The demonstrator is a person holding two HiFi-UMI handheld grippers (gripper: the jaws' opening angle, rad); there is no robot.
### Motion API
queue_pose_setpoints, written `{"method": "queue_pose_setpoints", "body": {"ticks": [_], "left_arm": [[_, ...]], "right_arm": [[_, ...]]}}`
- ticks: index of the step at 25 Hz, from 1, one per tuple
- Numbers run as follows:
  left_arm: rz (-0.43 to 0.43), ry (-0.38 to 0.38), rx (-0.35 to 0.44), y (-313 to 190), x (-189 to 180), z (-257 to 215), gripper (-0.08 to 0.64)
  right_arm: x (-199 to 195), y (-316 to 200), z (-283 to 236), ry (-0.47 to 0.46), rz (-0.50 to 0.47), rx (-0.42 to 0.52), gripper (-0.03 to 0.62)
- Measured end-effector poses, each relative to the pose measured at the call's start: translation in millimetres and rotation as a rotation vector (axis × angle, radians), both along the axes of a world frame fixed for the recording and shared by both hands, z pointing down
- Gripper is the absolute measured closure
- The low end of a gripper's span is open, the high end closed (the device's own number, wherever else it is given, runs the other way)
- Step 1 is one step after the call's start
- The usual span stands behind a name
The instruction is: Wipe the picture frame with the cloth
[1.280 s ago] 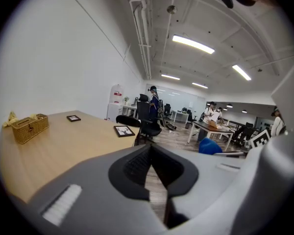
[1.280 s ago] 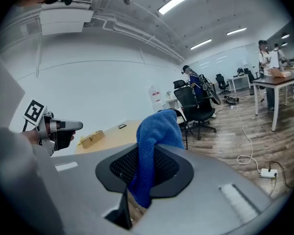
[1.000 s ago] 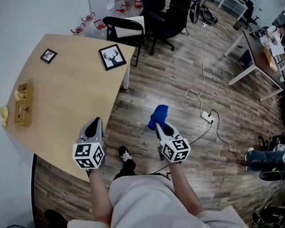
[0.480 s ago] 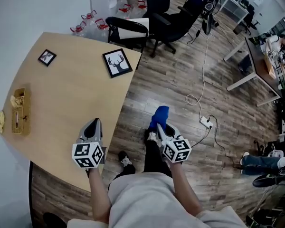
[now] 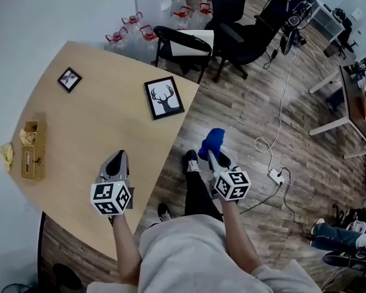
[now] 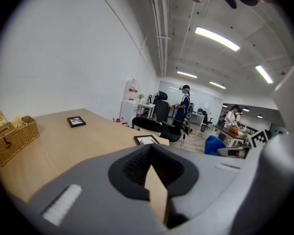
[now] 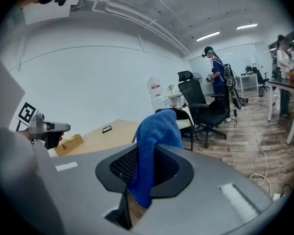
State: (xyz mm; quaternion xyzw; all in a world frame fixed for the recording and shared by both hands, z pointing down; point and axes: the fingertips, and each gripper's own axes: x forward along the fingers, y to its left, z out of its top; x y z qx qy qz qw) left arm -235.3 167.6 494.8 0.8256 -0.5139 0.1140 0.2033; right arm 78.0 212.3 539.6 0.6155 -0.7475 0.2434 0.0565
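Observation:
A black picture frame with a deer print (image 5: 165, 97) lies flat near the right edge of the light wooden table (image 5: 85, 127); the left gripper view shows this frame (image 6: 146, 140) ahead of the jaws. My left gripper (image 5: 117, 157) hovers over the table's near part, shut and holding nothing (image 6: 150, 148). My right gripper (image 5: 211, 155) is off the table's edge, above the wood floor, shut on a blue cloth (image 5: 212, 141). The blue cloth (image 7: 159, 131) sticks up from between the jaws. Both grippers are well short of the deer frame.
A smaller picture frame (image 5: 69, 79) lies at the table's far left and a wicker basket (image 5: 33, 151) at its left edge. Black chairs (image 5: 186, 44) stand just beyond the table. Water bottles (image 5: 131, 24), a floor cable with power strip (image 5: 274, 176) and another person (image 6: 183, 104) are farther off.
The table and the deer frame have shifted right and closer in the head view as the person steps forward. Both grippers keep their pose, and the cloth stays held.

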Motion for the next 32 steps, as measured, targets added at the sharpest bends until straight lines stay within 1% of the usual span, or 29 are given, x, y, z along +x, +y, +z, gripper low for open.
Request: {"method": "queue_pose_setpoints", "body": {"ticks": [4, 6, 8, 13, 17, 22, 25, 27, 28, 29, 32], "left_arm": [[-0.049, -0.016, -0.015, -55, 20, -2, 0.506], [-0.069, -0.003, -0.026, -80, 32, -4, 0.506], [-0.088, 0.009, -0.036, -101, 43, -8, 0.506], [-0.136, -0.018, -0.057, -145, 61, -12, 0.506], [-0.162, -0.003, -0.068, -171, 76, -11, 0.506], [-0.196, -0.017, -0.078, -199, 86, -4, 0.506], [-0.157, -0.047, -0.105, -206, 93, 9, 0.508], [-0.106, -0.055, -0.138, -208, 96, 23, 0.508], [-0.075, -0.072, -0.158, -209, 97, 32, 0.506], [-0.042, -0.102, -0.180, -210, 99, 42, 0.508], [0.062, -0.228, -0.248, -211, 106, 74, 0.506]], "right_arm": [[21, -72, -1, -0.006, -0.059, -0.007, 0.537], [30, -104, 0, -0.016, -0.088, -0.018, 0.537], [42, -132, 2, -0.026, -0.108, -0.034, 0.537], [71, -190, 8, -0.045, -0.149, -0.067, 0.537], [74, -224, 17, -0.062, -0.228, -0.098, 0.537], [67, -259, 32, -0.063, -0.354, -0.139, 0.537], [58, -271, 37, -0.041, -0.469, -0.153, 0.537], [47, -275, 42, -0.012, -0.562, -0.154, 0.537], [42, -278, 44, 0.006, -0.603, -0.155, 0.537], [37, -281, 47, 0.024, -0.636, -0.158, 0.537], [25, -289, 53, 0.075, -0.694, -0.168, 0.537]]}}
